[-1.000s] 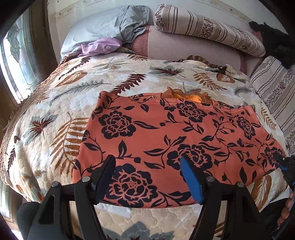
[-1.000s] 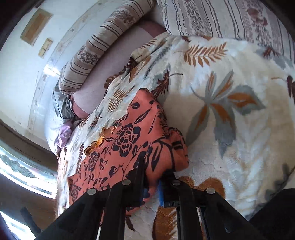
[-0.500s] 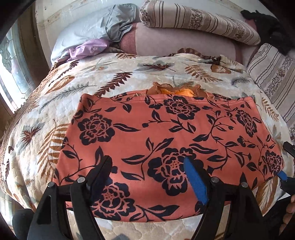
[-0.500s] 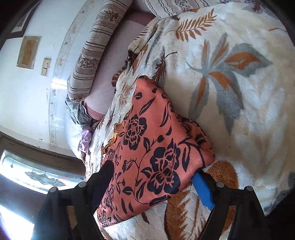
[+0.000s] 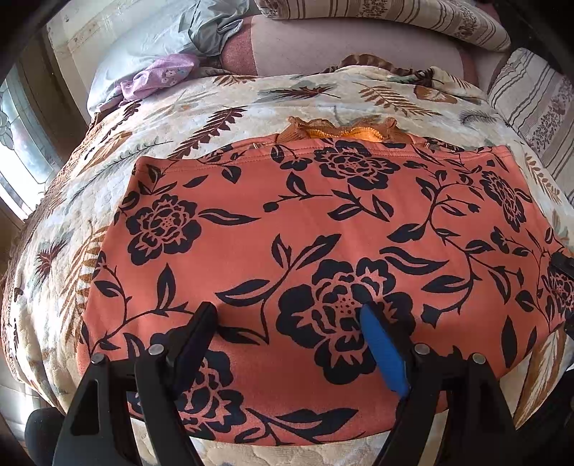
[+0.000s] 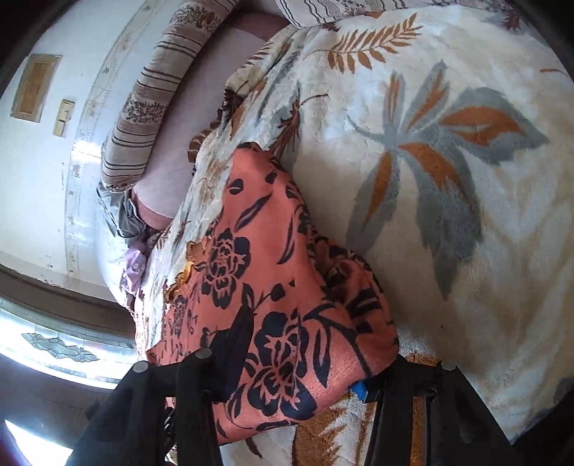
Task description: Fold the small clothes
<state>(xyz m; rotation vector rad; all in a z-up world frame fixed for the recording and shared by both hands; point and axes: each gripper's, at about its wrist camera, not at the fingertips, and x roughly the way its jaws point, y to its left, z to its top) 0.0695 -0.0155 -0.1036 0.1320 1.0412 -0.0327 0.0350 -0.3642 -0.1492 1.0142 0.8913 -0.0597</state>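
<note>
An orange garment with black flowers (image 5: 305, 229) lies folded flat on the leaf-patterned bedspread (image 5: 107, 179). My left gripper (image 5: 287, 322) hovers open just over the garment's near half, black finger on the left, blue pad (image 5: 382, 355) on the right, nothing pinched. In the right wrist view the garment's right corner (image 6: 287, 286) lies between the jaws of my right gripper (image 6: 301, 365), which are closing. Its left finger rests over the cloth. The blue pad (image 6: 360, 389) is mostly hidden under the corner, and the cloth is not bunched.
Striped bolsters (image 5: 394, 18) and a pink pillow (image 5: 340, 46) line the head of the bed. Grey and lilac clothes (image 5: 161, 71) lie at the back left. A window (image 5: 21, 143) is at the left. An orange frill (image 5: 340, 131) pokes out past the garment's far edge.
The right gripper, shut on the garment's corner before, let go, opened wide, sank, and its jaws now narrow around that corner. The left gripper came down closer over the garment.
</note>
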